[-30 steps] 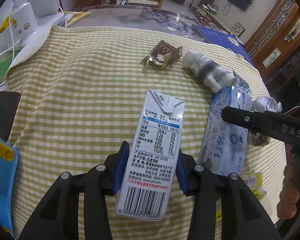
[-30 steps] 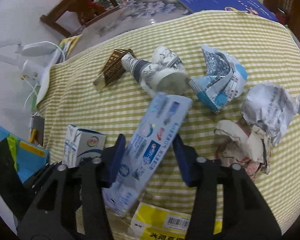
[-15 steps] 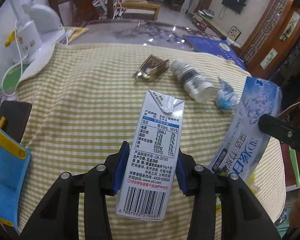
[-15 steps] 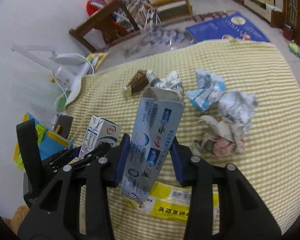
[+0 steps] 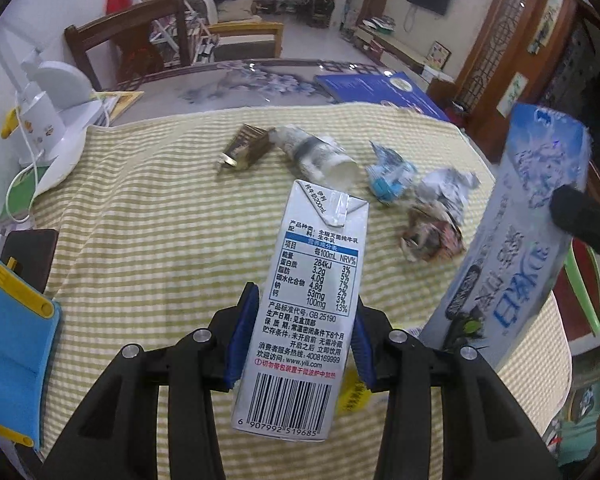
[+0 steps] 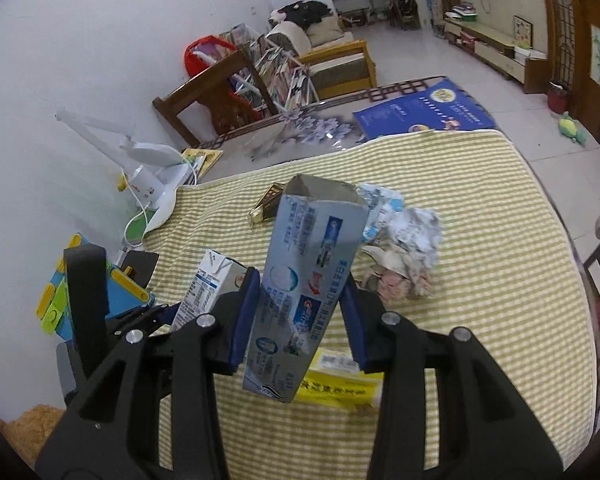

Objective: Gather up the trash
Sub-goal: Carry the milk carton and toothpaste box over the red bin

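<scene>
Since one second ago both grippers have risen well above the table, so the trash that lay close under them now sits lower and farther away in both views, and the toothpaste box has turned from a slant to nearly upright. The left gripper (image 5: 303, 334) is held high over the near edge of the yellow checked tablecloth (image 5: 148, 248); its blue pads (image 5: 242, 338) press on both sides of a milk carton (image 5: 306, 312), which stands upright with the barcode end toward the camera. The right gripper (image 6: 300, 312) is at about the same height, just beside the left one, and its jaws are clamped on the lower part of the toothpaste box (image 6: 308, 280), open end up. On the cloth, from left to right in the left wrist view, lie a small gold-brown box (image 5: 246, 148), a crushed paper cup (image 5: 318, 156) touching it, a crumpled blue and white wrapper (image 5: 388, 174), and a heap of crumpled paper (image 5: 436, 216). A flat yellow package (image 6: 340, 386) lies under the right gripper. At the far left stand a white desk lamp (image 5: 52, 120) and a blue and yellow toy (image 5: 8, 332).
</scene>
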The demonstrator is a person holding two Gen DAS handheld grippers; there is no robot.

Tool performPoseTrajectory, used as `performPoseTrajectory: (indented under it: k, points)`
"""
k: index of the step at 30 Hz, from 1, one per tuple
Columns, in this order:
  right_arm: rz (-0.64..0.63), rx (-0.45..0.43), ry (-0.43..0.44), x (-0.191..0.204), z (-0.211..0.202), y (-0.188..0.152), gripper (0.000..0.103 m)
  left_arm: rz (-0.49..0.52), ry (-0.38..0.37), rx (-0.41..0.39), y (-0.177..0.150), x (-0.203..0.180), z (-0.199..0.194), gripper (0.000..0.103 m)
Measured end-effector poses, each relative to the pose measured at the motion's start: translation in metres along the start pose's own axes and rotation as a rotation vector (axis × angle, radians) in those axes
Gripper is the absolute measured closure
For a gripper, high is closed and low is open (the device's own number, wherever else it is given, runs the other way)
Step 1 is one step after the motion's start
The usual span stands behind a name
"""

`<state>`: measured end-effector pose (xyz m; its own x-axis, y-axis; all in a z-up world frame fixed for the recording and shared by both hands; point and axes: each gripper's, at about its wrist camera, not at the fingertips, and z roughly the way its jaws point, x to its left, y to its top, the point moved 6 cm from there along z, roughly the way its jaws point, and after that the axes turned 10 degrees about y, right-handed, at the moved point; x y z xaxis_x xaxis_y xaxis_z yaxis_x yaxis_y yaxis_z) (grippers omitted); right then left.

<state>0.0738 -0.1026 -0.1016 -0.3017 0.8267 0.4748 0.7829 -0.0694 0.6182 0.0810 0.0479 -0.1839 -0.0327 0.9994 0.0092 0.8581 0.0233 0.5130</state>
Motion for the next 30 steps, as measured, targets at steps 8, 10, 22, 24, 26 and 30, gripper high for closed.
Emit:
performPoseTrajectory:
  k: [8, 10, 22, 24, 26, 30]
  points:
    - [0.082, -0.076, -0.087, -0.045, -0.049, -0.009, 0.064, 0.075, -0.057, -0.015, 0.004, -0.05, -0.012, 0.063]
    - [0.104, -0.087, -0.108, -0.055, -0.057, -0.013, 0.064, 0.107, -0.061, -0.027, 0.007, -0.064, -0.014, 0.063]
    - [0.183, -0.138, -0.165, -0.096, -0.089, -0.024, 0.064, 0.212, -0.094, -0.057, 0.012, -0.12, -0.024, 0.063]
    - [0.184, -0.14, -0.164, -0.096, -0.088, -0.022, 0.064, 0.216, -0.097, -0.056, 0.012, -0.123, -0.024, 0.063]
    - [0.181, -0.141, -0.161, -0.097, -0.088, -0.021, 0.064, 0.217, -0.096, -0.059, 0.013, -0.125, -0.026, 0.063]
    - [0.18, -0.131, -0.151, -0.096, -0.082, -0.021, 0.064, 0.205, -0.087, -0.056, 0.012, -0.12, -0.026, 0.063]
